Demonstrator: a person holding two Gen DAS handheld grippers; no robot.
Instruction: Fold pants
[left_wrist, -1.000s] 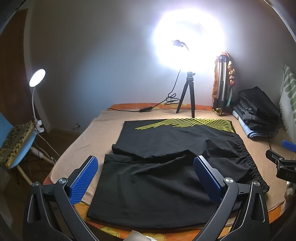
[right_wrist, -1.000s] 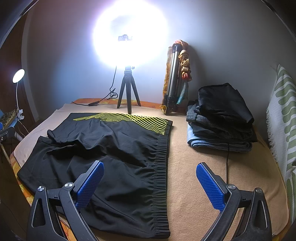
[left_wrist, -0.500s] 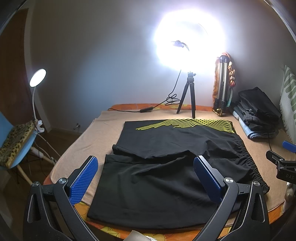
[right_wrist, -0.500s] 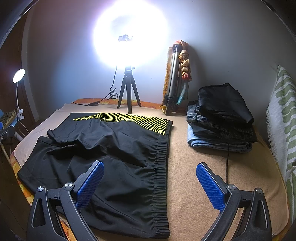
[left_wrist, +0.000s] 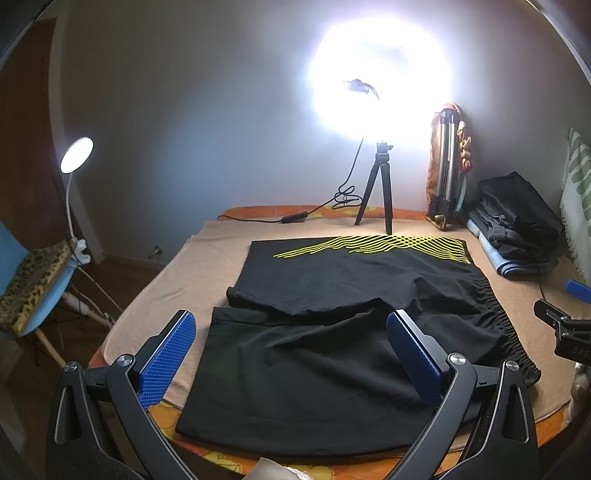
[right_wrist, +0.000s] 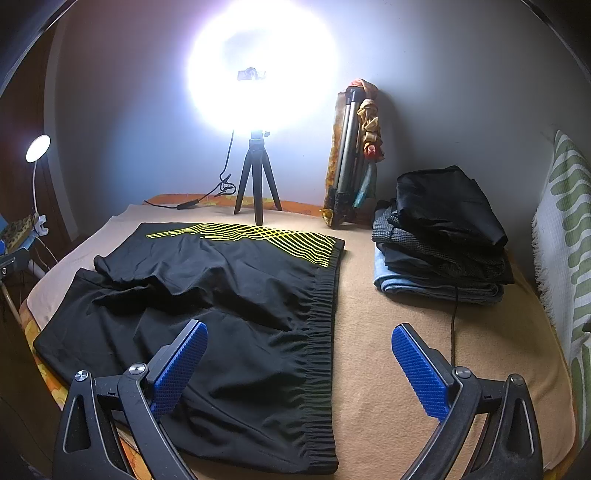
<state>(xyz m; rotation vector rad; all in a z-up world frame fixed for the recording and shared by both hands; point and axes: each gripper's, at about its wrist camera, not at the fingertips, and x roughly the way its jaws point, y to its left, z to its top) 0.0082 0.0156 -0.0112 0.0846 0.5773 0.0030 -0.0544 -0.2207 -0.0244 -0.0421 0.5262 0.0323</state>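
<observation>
Black shorts with a yellow line pattern lie spread flat on the tan blanket, waistband to the right, leg openings to the left. They also show in the right wrist view, with the elastic waistband running front to back. My left gripper is open and empty, hovering over the near leg. My right gripper is open and empty, above the waistband's near end. Part of the right gripper shows at the left wrist view's right edge.
A ring light on a small tripod stands at the back, cable trailing left. A folded tripod leans on the wall. A stack of folded clothes sits at right. A desk lamp and blue chair stand left.
</observation>
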